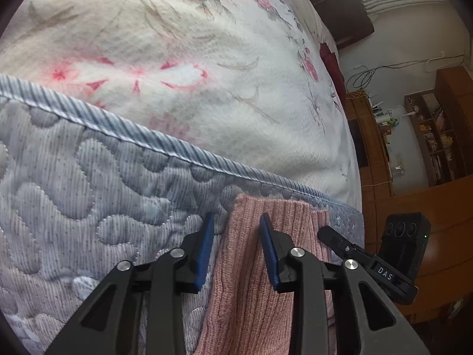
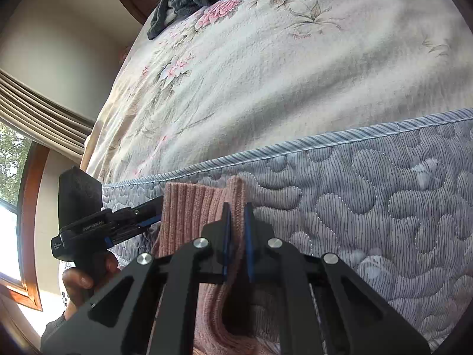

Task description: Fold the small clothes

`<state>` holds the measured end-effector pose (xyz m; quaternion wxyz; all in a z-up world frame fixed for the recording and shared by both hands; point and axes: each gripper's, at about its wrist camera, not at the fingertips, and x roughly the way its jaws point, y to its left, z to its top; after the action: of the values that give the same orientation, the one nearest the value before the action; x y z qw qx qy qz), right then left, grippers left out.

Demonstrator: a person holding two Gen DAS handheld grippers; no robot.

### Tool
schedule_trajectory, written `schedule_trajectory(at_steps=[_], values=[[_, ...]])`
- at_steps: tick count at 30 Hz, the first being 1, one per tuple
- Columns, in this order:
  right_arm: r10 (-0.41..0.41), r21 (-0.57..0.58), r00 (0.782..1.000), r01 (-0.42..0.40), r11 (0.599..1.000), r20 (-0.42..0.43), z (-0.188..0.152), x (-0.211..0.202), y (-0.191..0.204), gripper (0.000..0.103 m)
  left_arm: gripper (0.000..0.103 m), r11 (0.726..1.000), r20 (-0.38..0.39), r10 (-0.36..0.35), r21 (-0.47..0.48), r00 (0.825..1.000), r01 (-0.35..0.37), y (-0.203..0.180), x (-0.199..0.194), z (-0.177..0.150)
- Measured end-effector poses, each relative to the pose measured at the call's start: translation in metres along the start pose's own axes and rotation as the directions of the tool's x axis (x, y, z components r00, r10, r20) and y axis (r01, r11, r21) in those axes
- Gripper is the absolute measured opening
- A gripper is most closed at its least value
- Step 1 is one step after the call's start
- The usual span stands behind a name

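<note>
Against the quilted mattress side (image 2: 384, 213), just below its piped edge, hangs a pink knitted garment (image 2: 189, 207). The right gripper (image 2: 236, 213) pinches a raised fold of it. The left gripper (image 1: 236, 224) has fingers spread, the knit lying between them.

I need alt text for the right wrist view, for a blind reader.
The right gripper pinches a raised fold of a pink ribbed knit garment lying on a grey quilted mattress. The left gripper reaches in from the left.

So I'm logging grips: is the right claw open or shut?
Shut: the right claw pinches a raised ridge of the pink knit between its blue pads.
</note>
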<state>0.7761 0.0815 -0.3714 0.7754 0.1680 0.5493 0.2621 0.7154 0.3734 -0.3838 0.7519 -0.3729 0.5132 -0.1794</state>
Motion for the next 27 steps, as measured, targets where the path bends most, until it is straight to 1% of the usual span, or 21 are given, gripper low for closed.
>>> schedule_trajectory(at_steps=[2,3,4,5,6,8,10,12,13,15,17,19,21,23,25,27], values=[[-0.001,0.002,1.0,0.001,1.0,-0.002,0.0,0.0,-0.001,0.008,0.034,1.0,-0.004,-0.001,0.018,1.0,0.001,-0.003,0.002,0.0],[-0.003,0.002,1.0,0.003,1.0,-0.002,0.0,0.0,-0.001,0.008,0.031,1.0,-0.001,-0.001,0.023,1.0,0.001,-0.003,0.002,0.0],[-0.004,0.002,1.0,0.004,1.0,-0.003,0.0,0.0,-0.001,0.008,0.018,1.0,0.004,-0.003,0.025,1.0,0.003,-0.003,0.002,-0.001],[-0.004,0.0,1.0,0.004,1.0,-0.002,0.001,-0.001,-0.002,0.008,0.01,1.0,0.003,-0.004,0.023,1.0,0.004,-0.003,0.002,-0.001],[-0.003,-0.003,1.0,0.003,1.0,-0.001,0.001,-0.003,-0.001,0.008,0.008,1.0,0.009,0.002,0.025,1.0,-0.002,-0.004,0.001,-0.001],[0.006,-0.008,1.0,-0.006,1.0,0.01,0.001,-0.008,0.001,0.008,0.006,0.999,0.051,0.005,0.045,0.999,-0.007,-0.008,-0.008,-0.004],[0.023,-0.014,0.999,-0.022,1.0,0.026,0.0,-0.016,0.005,0.008,0.006,0.997,0.109,-0.044,0.06,0.993,0.037,-0.013,-0.026,-0.009],[0.036,-0.051,0.998,-0.034,0.998,0.048,-0.004,-0.03,0.015,0.008,0.006,0.993,0.171,-0.087,0.098,0.981,0.071,-0.023,-0.05,-0.015],[0.045,-0.075,0.997,-0.04,0.996,0.06,-0.007,-0.039,0.02,0.008,0.006,0.989,0.189,-0.115,0.117,0.975,0.094,-0.026,-0.062,-0.02],[0.07,-0.112,0.994,-0.06,0.992,0.085,-0.015,-0.059,0.031,0.007,0.006,0.979,0.218,-0.149,0.169,0.964,0.113,-0.035,-0.085,-0.034],[0.096,-0.168,0.99,-0.078,0.983,0.105,-0.027,-0.08,0.046,0.007,0.006,0.969,0.228,-0.179,0.209,0.957,0.132,-0.042,-0.106,-0.049],[0.117,-0.228,0.987,-0.09,0.969,0.11,-0.044,-0.099,0.06,0.007,0.006,0.956,0.226,-0.191,0.264,0.955,0.129,-0.049,-0.125,-0.07],[0.138,-0.287,0.985,-0.103,0.952,0.103,-0.066,-0.116,0.073,0.007,0.006,0.937,0.207,-0.199,0.326,0.958,0.124,-0.056,-0.144,-0.093],[0.149,-0.33,0.985,-0.112,0.937,0.089,-0.091,-0.13,0.08,0.007,0.006,0.915,0.185,-0.191,0.388,0.964,0.107,-0.06,-0.16,-0.12],[0.142,-0.36,0.988,-0.11,0.926,0.065,-0.119,-0.137,0.084,0.007,0.006,0.902,0.136,-0.186,0.416,0.973,0.114,-0.062,-0.167,-0.144],[0.125,-0.379,0.992,-0.102,0.92,0.034,-0.147,-0.137,0.085,0.007,0.006,0.89,0.09,-0.149,0.447,0.985,0.094,-0.06,-0.168,-0.168]])
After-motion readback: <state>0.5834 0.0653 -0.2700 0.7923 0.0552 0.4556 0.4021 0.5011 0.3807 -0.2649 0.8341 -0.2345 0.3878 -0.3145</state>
